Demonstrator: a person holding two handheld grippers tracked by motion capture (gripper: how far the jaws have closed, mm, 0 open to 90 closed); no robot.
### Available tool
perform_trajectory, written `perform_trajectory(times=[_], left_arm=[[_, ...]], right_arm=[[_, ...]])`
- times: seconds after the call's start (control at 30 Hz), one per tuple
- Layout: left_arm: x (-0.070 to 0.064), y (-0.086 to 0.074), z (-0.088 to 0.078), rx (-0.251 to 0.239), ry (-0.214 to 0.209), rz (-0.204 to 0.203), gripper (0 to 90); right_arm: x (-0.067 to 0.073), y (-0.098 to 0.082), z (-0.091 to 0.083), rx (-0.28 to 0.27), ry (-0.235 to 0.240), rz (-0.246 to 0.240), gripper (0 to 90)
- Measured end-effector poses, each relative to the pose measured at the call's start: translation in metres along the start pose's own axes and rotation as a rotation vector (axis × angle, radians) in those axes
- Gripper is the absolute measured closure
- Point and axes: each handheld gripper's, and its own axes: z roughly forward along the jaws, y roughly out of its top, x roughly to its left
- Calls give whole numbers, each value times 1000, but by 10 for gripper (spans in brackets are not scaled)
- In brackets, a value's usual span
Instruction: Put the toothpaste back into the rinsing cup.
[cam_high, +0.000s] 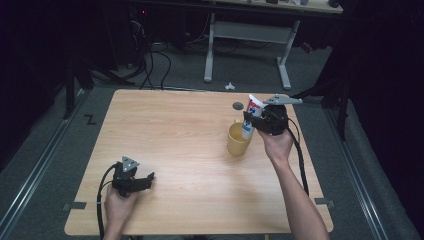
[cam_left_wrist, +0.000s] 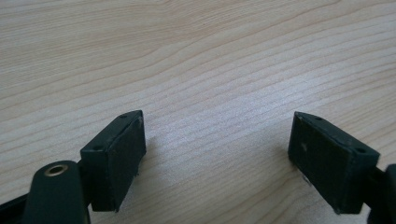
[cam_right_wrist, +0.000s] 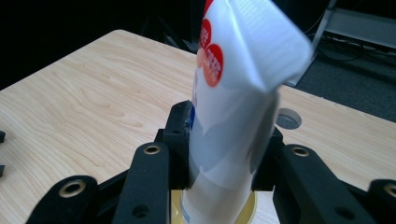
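1. The table (cam_high: 180, 145) is bare wood across its whole left and middle, so a hand could sweep there freely.
2. The yellow cup (cam_high: 238, 139) stands right of centre, with a white tube (cam_high: 251, 116) upright over its mouth, blocking that spot.
3. The right gripper (cam_high: 256, 121), clamped on the tube, crowds the cup's right side.
4. The left gripper (cam_high: 145, 181) rests near the front left edge, jaws apart over bare wood.
5. A small round hole (cam_high: 238, 106) lies behind the cup.

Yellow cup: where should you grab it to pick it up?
Probably the cup's bare wall, low down, from the side facing the person. It stands upright on the table, and the tube held by the right gripper hangs over its mouth, blocking the top.
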Motion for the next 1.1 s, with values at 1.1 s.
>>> perform_trajectory(times=[1.1], left_arm=[[0,0,0,0,-1,-1,195]], right_arm=[[3,-9,35,73,-27,-17,666]])
